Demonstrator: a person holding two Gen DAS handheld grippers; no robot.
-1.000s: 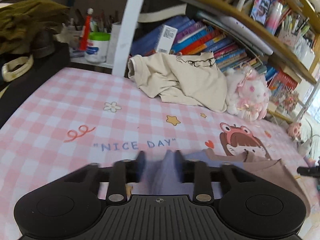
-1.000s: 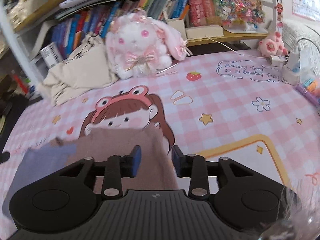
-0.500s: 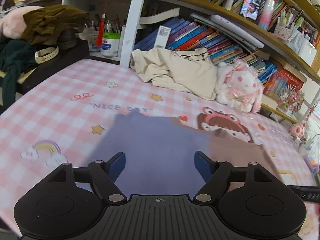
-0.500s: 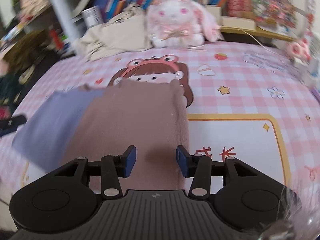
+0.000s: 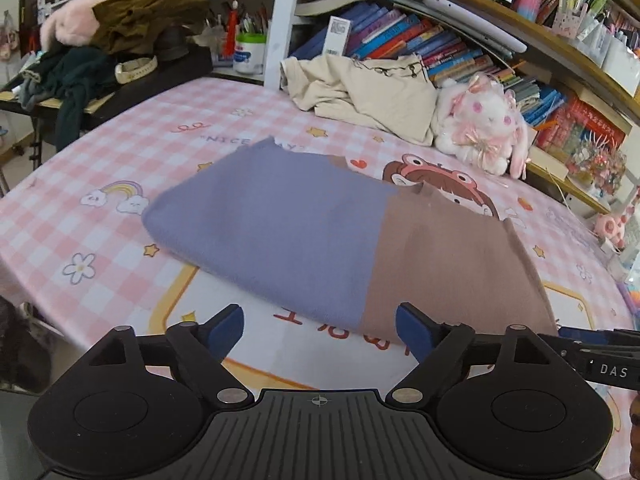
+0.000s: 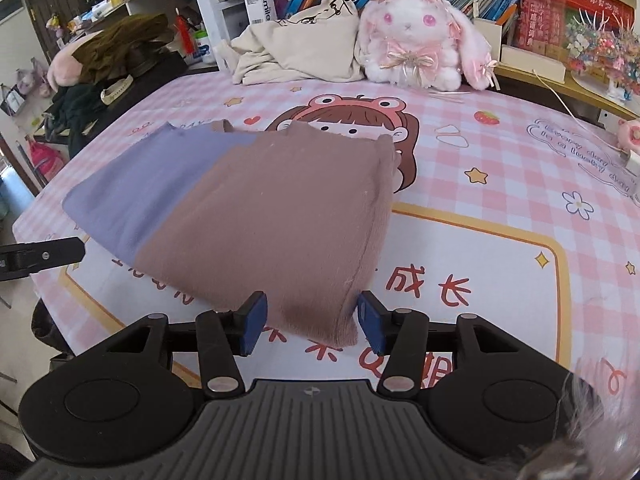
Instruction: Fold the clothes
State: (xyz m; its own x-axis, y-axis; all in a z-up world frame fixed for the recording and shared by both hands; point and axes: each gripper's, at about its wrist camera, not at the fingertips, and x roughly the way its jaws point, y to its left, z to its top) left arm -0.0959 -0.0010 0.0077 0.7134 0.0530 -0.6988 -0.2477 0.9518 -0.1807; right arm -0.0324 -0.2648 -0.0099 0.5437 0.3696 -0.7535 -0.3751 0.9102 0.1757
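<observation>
A folded garment, half lavender [image 5: 276,220] and half brown [image 6: 280,216], lies flat on the pink checked table cover [image 5: 120,148]. My left gripper [image 5: 320,330] is open and empty, pulled back just short of the garment's near edge. My right gripper [image 6: 312,322] is open, its blue pads either side of the brown near corner without pinching it. The left gripper's finger shows at the left edge of the right wrist view [image 6: 40,256]. A crumpled cream garment [image 5: 360,92] lies at the back against the shelf.
A white plush bunny [image 6: 424,36] sits by the bookshelf [image 5: 440,40] at the back. Dark clothes [image 5: 80,72] are piled on a black side table at the left. Small items and a cable [image 6: 580,120] lie at the right edge.
Both grippers let go of the garment and opened wide. Both pulled back and up toward me. The garment now lies flat and folded on the table.
</observation>
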